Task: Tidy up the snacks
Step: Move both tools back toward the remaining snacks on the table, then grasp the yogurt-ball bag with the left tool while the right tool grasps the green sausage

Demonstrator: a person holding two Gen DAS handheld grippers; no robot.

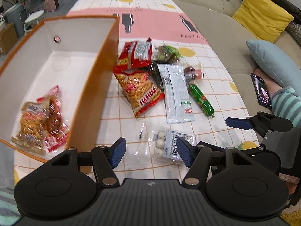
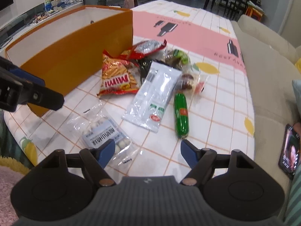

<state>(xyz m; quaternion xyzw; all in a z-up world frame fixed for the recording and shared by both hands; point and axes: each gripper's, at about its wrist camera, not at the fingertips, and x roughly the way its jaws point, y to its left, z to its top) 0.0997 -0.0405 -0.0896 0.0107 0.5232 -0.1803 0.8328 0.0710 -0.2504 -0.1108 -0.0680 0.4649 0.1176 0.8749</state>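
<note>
Snacks lie scattered on the tabletop [image 1: 216, 101] beside the orange box [image 1: 97, 71], and I judge I'm between picks, coming in for the next one. Both sets of jaws are released and empty: the left gripper [image 1: 151, 153] hangs over the clear bag of white balls [image 1: 165, 143], the right gripper [image 2: 147, 153] just short of the green sausage [image 2: 181, 115]. Next I need to drop the left jaws astride that clear bag, pinch, and carry it over the box wall.

My count: one box; inside it, what looks like two red-and-clear packets [image 1: 41, 124]. Outside, two red crisp bags [image 1: 139, 92], one white pouch [image 1: 176, 92], one green sausage, one clear ball bag, one green-wrapped item [image 1: 167, 53], and small wrapped sweets [image 1: 192, 71] I cannot count.
</note>
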